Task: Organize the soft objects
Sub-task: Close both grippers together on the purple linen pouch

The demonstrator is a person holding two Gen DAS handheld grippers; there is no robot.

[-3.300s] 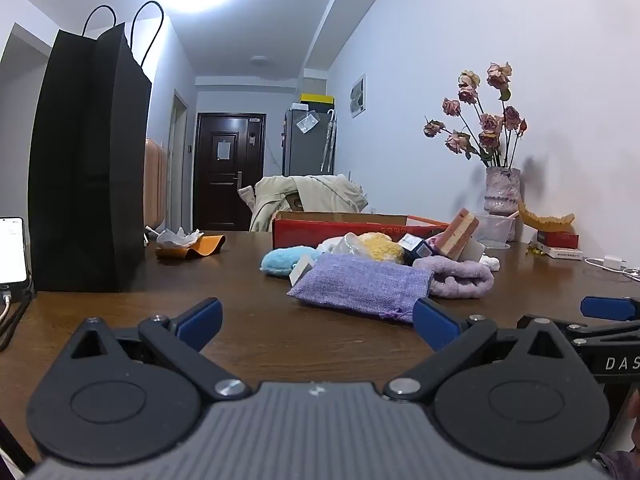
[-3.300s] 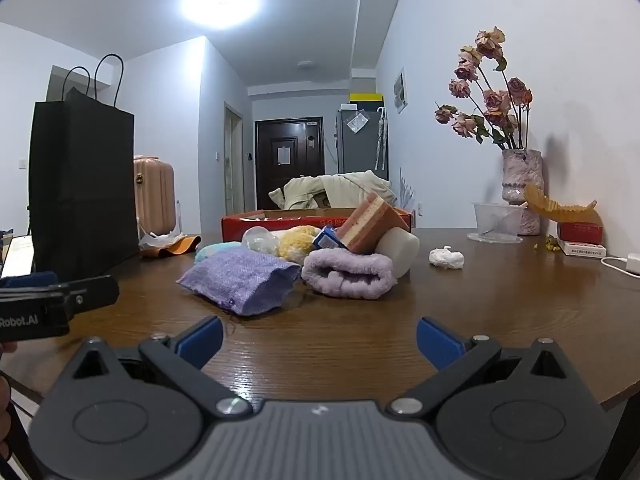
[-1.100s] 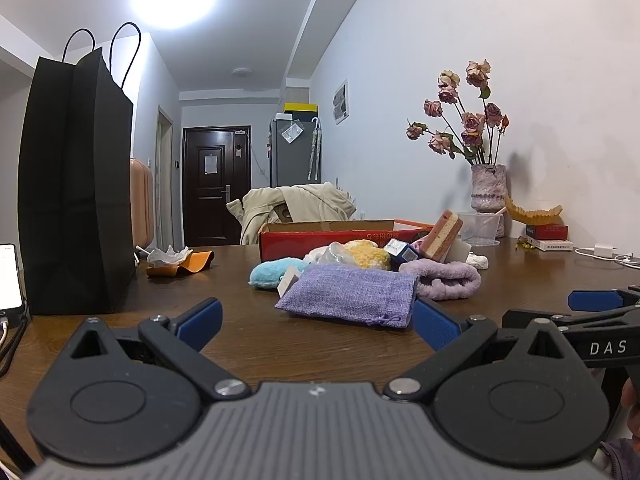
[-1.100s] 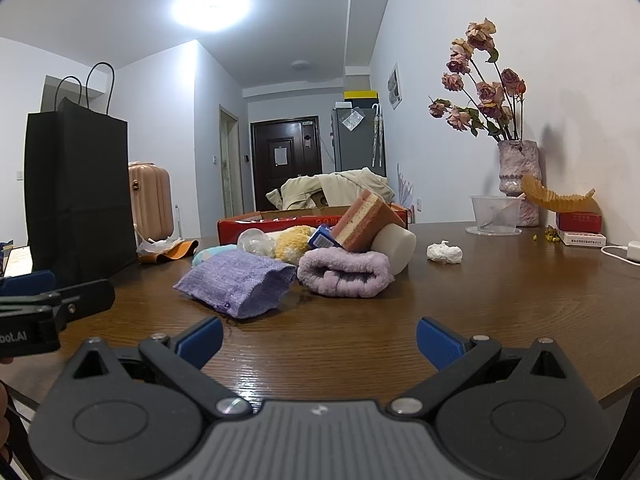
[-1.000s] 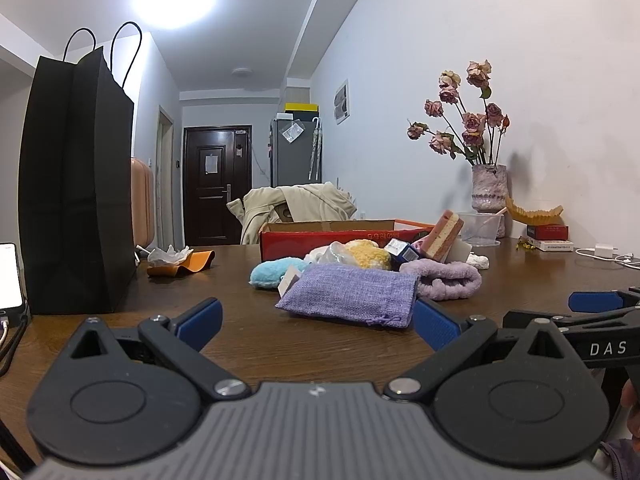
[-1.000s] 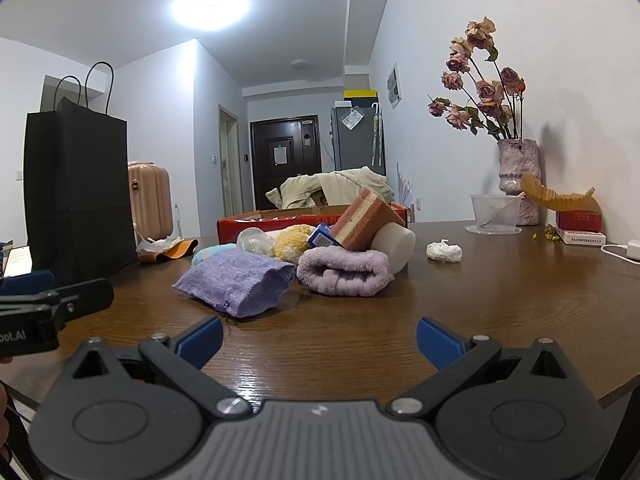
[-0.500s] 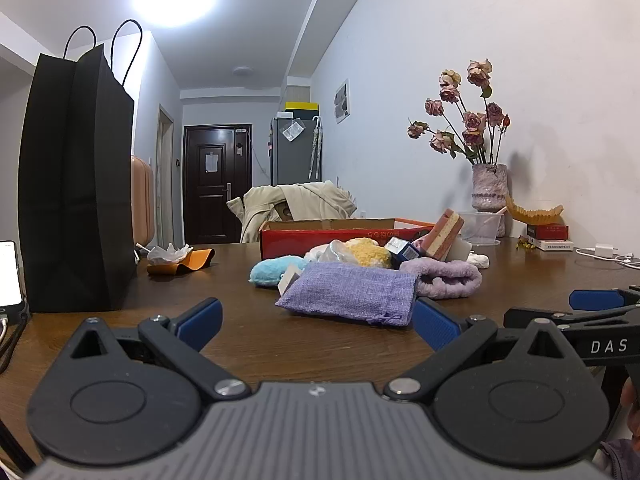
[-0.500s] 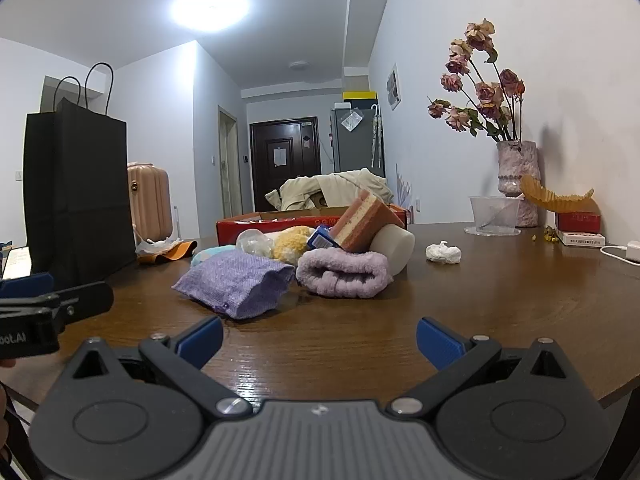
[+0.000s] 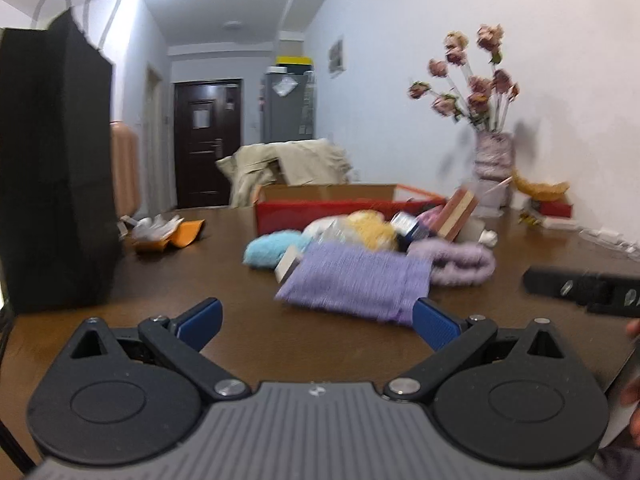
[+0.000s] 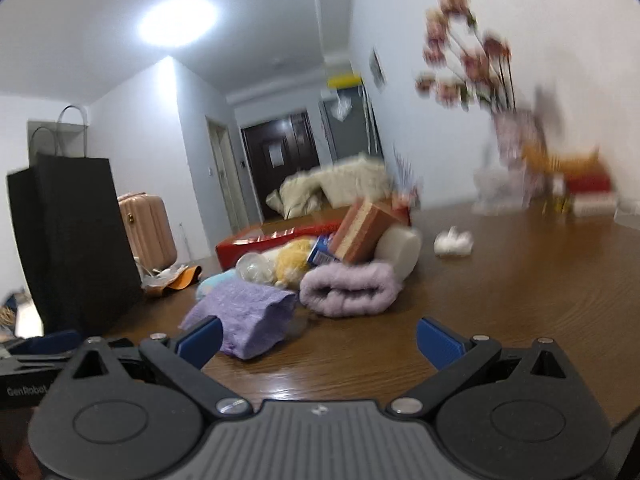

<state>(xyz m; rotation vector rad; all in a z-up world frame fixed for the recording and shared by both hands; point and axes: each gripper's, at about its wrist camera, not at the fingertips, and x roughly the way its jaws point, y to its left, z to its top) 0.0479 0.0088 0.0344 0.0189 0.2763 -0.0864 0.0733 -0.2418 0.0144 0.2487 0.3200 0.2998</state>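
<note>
A pile of soft objects lies mid-table: a purple cloth pouch (image 9: 356, 280) (image 10: 248, 312), a rolled lilac towel (image 9: 460, 266) (image 10: 352, 288), a light blue fluffy item (image 9: 270, 246), a yellow fluffy item (image 9: 372, 228) (image 10: 294, 260), a striped brown sponge (image 10: 364, 232) and a white roll (image 10: 400, 248). A red open box (image 9: 320, 210) (image 10: 276, 242) stands behind them. My left gripper (image 9: 316, 320) is open and empty, short of the pouch. My right gripper (image 10: 318, 338) is open and empty, just before the pouch and towel.
A tall black paper bag (image 9: 52, 168) (image 10: 76, 240) stands at the left. An orange wrapper with white paper (image 9: 168, 232) lies beside it. A flower vase (image 9: 492, 168), a crumpled tissue (image 10: 454, 242) and red books (image 10: 592, 192) sit at the right. The table edge (image 10: 624, 420) is near right.
Both grippers have moved forward towards the pile and lifted, the right one tilting. The views are blurred from motion. Both jaws stay open.
</note>
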